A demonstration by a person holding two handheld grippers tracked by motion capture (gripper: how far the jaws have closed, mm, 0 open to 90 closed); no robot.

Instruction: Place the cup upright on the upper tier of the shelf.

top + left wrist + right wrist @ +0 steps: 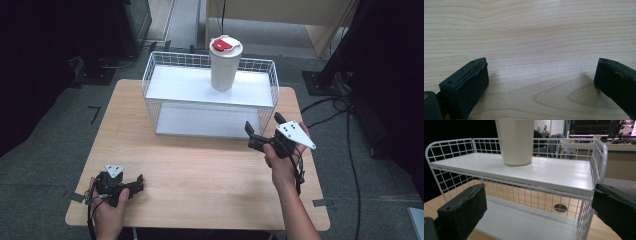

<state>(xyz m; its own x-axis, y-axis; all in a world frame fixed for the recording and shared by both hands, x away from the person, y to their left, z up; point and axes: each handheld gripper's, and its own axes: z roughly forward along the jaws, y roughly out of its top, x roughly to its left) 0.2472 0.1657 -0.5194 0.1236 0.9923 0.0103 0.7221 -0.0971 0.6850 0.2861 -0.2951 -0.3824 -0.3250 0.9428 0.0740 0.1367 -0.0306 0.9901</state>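
Note:
A cream tumbler with a white lid and red flap stands upright on the top shelf of a white wire rack at the back of the wooden table. My right gripper hovers open just in front of the rack's right end. In the right gripper view its jaws frame the rack, with the tumbler's base up on the shelf beyond them. My left gripper rests low at the table's front left corner, open over bare wood.
The rack has a lower shelf that holds nothing. Cables run across the grey floor right of the table. Dark stands and equipment flank the table. A round hole in the tabletop shows through the rack's mesh.

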